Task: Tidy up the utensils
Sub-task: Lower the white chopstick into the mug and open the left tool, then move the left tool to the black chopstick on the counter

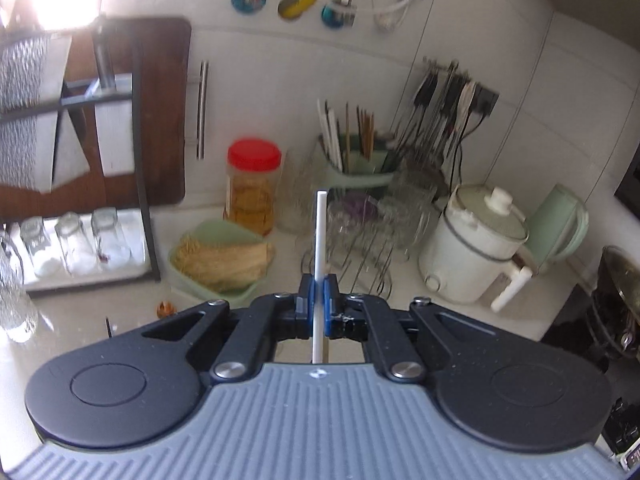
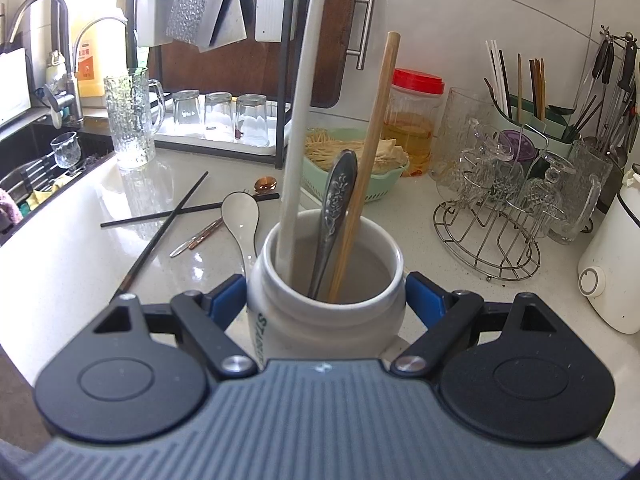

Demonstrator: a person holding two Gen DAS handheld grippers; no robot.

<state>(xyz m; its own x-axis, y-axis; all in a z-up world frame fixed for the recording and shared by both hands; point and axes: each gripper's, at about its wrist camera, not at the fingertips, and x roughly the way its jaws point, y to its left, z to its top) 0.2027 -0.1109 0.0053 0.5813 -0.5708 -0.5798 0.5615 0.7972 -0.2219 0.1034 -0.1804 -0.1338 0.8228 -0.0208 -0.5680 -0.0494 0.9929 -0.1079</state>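
Observation:
My left gripper (image 1: 319,292) is shut on a thin white chopstick (image 1: 321,232), which stands upright between the blue pads above the counter. My right gripper (image 2: 326,300) is shut on a white ceramic jar (image 2: 316,324), with one pad on each side of it. Inside the jar lean a long white utensil handle (image 2: 298,120), an embossed metal spoon handle (image 2: 338,200) and a wooden chopstick (image 2: 372,152). On the counter to the left of the jar lie two crossed black chopsticks (image 2: 160,232), a white ceramic spoon (image 2: 240,212), two slim metal utensils (image 2: 196,238) and a copper-coloured spoon (image 2: 266,184).
A green basket of noodles (image 2: 384,188) and a red-lidded jar (image 2: 414,120) stand behind the white jar. To the right are a wire rack of glasses (image 2: 492,216), a green chopstick holder (image 2: 532,116) and a white cooker (image 2: 612,272). The sink (image 2: 48,168) is at far left.

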